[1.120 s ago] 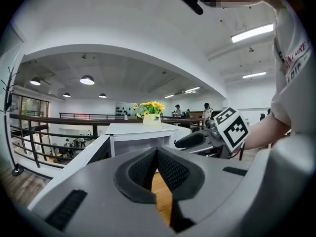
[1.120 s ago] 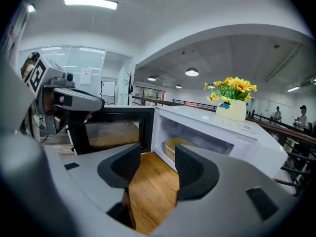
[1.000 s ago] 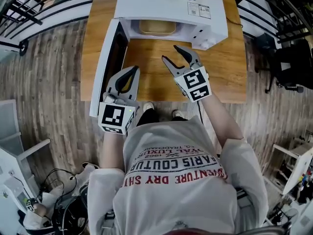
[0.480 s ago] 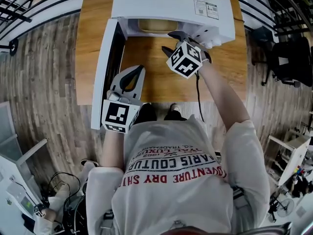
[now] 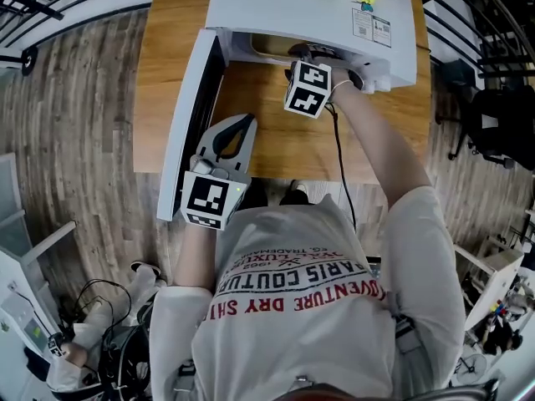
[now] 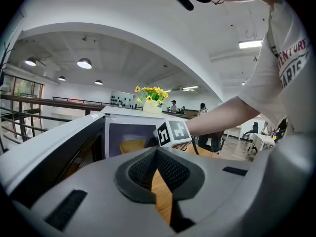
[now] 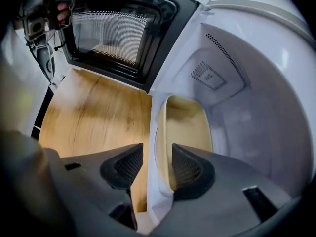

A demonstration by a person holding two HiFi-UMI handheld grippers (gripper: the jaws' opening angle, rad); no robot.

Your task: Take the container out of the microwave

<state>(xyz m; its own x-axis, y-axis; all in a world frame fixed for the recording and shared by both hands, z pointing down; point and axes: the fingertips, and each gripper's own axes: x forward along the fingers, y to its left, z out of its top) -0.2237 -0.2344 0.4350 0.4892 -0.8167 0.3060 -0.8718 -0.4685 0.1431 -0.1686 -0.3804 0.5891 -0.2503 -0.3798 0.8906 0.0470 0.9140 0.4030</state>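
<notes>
- My right jaws (image 7: 157, 151), apart and just closing a little, hold nothing; the container (image 7: 185, 127) lies just past them, inside the microwave (image 7: 256, 83).
- My left jaws (image 6: 157, 152), shut and empty, are farther off.

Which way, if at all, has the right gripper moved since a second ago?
Yes. In the head view the right gripper went from over the table up into the microwave's mouth; its jaws, just closing slightly, stand apart around the container's rim.

Container (image 5: 267, 47) mostly under microwave (image 5: 301, 2) roof
</notes>
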